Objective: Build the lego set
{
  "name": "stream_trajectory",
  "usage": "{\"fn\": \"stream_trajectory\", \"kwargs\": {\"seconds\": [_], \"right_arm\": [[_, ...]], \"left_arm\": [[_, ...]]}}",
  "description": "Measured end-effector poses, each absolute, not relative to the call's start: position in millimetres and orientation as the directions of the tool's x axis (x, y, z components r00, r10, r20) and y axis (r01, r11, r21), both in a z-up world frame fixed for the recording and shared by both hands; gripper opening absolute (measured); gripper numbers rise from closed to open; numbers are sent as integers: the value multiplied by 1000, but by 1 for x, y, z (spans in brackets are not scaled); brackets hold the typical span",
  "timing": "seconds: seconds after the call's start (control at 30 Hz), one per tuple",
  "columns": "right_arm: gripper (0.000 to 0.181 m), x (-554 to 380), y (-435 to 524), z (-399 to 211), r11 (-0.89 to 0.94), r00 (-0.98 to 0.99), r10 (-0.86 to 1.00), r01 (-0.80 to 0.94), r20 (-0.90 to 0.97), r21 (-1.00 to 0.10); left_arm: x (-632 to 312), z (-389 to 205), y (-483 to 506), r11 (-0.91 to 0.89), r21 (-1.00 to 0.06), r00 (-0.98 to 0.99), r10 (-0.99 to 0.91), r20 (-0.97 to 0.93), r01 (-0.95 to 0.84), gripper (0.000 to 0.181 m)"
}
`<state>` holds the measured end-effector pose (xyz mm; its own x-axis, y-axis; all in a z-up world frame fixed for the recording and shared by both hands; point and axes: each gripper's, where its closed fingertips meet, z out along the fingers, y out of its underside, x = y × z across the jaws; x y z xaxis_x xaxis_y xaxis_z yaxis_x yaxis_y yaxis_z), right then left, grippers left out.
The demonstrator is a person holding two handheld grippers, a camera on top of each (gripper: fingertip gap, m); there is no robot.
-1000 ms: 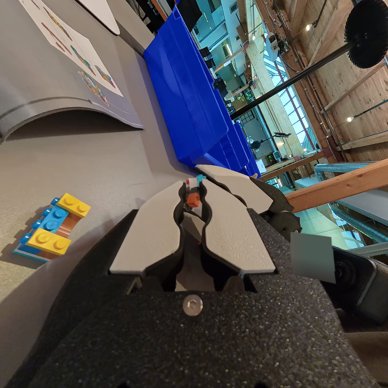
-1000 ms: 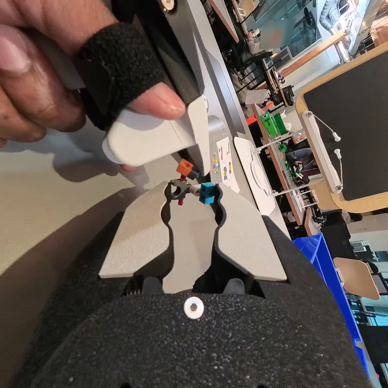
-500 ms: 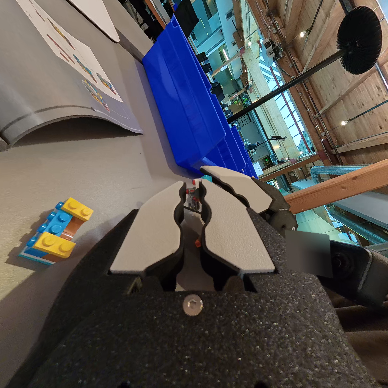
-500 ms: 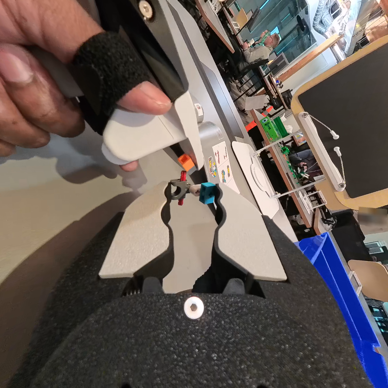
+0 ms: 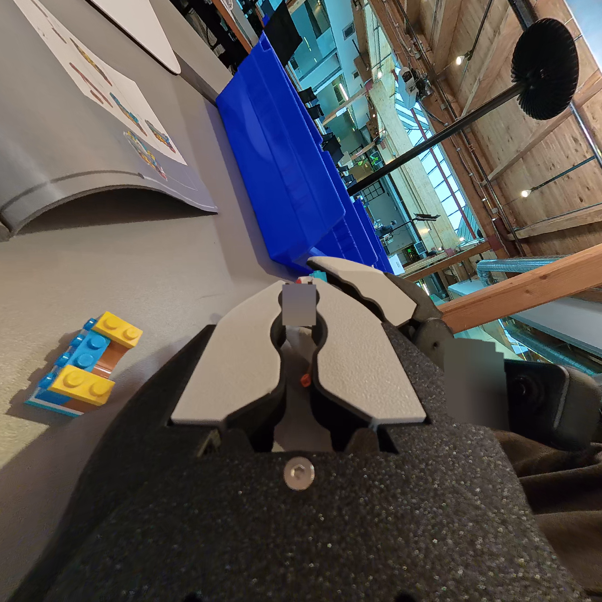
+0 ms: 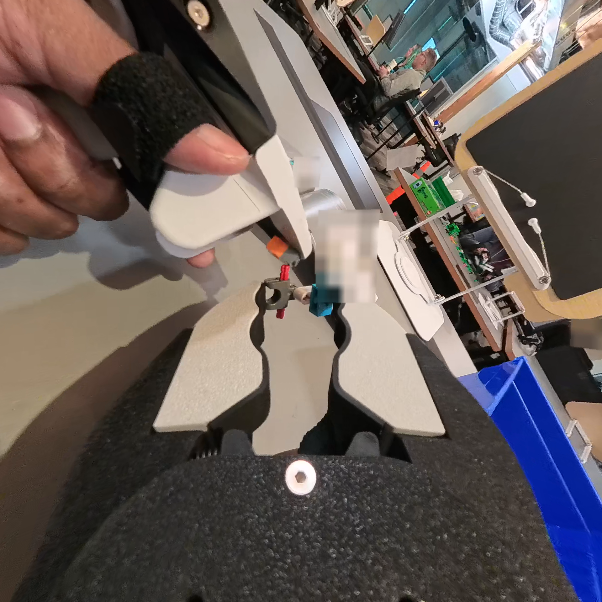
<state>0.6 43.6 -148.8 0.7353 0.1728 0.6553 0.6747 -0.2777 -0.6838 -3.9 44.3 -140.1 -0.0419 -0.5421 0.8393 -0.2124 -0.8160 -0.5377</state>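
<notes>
- Between my right gripper (image 6: 298, 298) fingers I hold a small lego piece (image 6: 294, 294). It has a grey clip with a red pin at one end, a pale bar across the middle and a teal block at the other end. The fingers are only partly closed, and each tip presses on one end of it.
- Just above that piece I see my left gripper (image 6: 286, 252), held by a hand (image 6: 62, 130) with a black strap on one finger. A little orange brick (image 6: 277, 246) sits at its tip, close to the red pin but not touching it.
- On the left camera, my left gripper (image 5: 299, 293) fingers are nearly together. A blurred patch covers the tips, so I cannot tell from there what they hold.
- Off to the side, a build of yellow, blue and brown bricks (image 5: 81, 363) rests on the grey table (image 5: 136, 267).
- Farther back, a blue bin (image 5: 277, 169) stands beside a picture sheet (image 5: 107, 88).
</notes>
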Motion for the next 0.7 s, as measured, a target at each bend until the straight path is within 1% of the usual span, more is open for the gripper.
{"fn": "stream_trajectory", "kwargs": {"seconds": [0.2, 0.43, 0.57, 0.7], "right_arm": [[40, 3, 43, -153, -291, 764, 194, 644, 615, -708], [40, 7, 40, -162, -328, 761, 235, 648, 605, -687], [40, 6, 34, -176, -354, 745, 318, 667, 586, -656], [40, 7, 28, -186, -368, 732, 377, 680, 567, -634]], "left_arm": [[-3, -143, 44, -818, -528, -42, -533, 845, -227, 11], [-2, -150, 38, -804, -521, -25, -537, 843, -287, 11], [-3, -159, 33, -752, -548, -6, -587, 810, -367, 11], [-4, -163, 33, -685, -598, -13, -653, 757, -417, 11]]}}
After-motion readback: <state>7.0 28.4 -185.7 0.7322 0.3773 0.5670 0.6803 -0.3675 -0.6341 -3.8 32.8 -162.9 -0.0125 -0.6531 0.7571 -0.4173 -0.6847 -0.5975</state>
